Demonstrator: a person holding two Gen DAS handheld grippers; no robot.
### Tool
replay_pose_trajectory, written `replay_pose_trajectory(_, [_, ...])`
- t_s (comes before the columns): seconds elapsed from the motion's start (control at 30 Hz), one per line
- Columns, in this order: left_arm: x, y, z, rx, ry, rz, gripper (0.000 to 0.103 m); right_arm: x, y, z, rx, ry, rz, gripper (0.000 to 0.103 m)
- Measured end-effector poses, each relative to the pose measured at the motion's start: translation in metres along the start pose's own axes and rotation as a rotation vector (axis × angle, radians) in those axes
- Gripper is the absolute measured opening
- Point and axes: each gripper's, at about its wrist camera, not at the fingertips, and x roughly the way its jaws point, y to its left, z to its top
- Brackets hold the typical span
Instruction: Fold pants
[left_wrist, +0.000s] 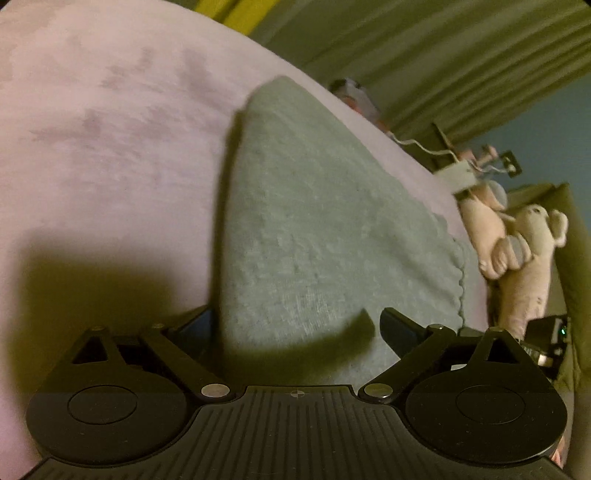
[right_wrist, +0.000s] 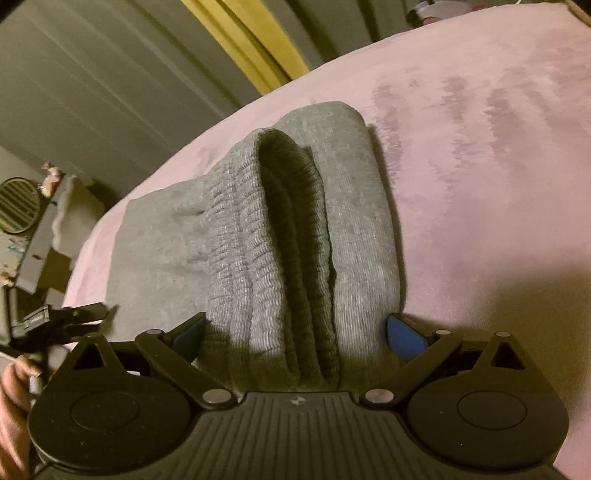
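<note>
A pink plush bed cover (right_wrist: 480, 177) carries the grey sweatpants (right_wrist: 295, 229), already doubled into a compact bundle with the ribbed waistband (right_wrist: 288, 240) on top — the folding looks nearly finished, perhaps one tidy-up left. Both tools angle downward over the cloth. The left tool (left_wrist: 295, 328) stands wide open; the right tool (right_wrist: 295, 332) straddles the bundle with spread jaws, not pinching.

Left gripper (left_wrist: 295, 326) is angling downward, jaws standing wide apart, nothing pressed between the pads. Right gripper (right_wrist: 295, 334) is angling downward likewise, jaws spread wide. A hand (right_wrist: 14, 402) is showing at the right view's lower left edge.
</note>
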Motion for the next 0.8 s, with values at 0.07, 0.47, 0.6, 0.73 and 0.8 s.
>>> replay_pose_trajectory(0.07, [0.006, -0.001, 0.002, 0.030, 0.011, -0.012, 0.100, -0.007, -0.005, -0.002, 0.004, 0.003, 0.045, 0.100])
replay_pose_trajectory(0.47, [0.022, 0.003, 0.015, 0.023, 0.043, -0.118, 0.103, -0.010, -0.077, 0.005, 0.224, -0.098, 0.242, 0.099])
replay_pose_trajectory(0.6, [0.024, 0.005, 0.017, 0.020, 0.051, -0.134, 0.103, -0.004, -0.089, 0.017, 0.256, -0.129, 0.267, 0.099])
replay_pose_trajectory(0.73, [0.027, 0.007, 0.020, 0.001, 0.049, -0.141, 0.103, 0.005, -0.090, 0.024, 0.271, -0.141, 0.339, 0.099])
replay_pose_trajectory(0.8, [0.028, 0.005, 0.022, 0.008, 0.049, -0.139, 0.103, 0.018, -0.086, 0.027, 0.290, -0.109, 0.450, 0.099])
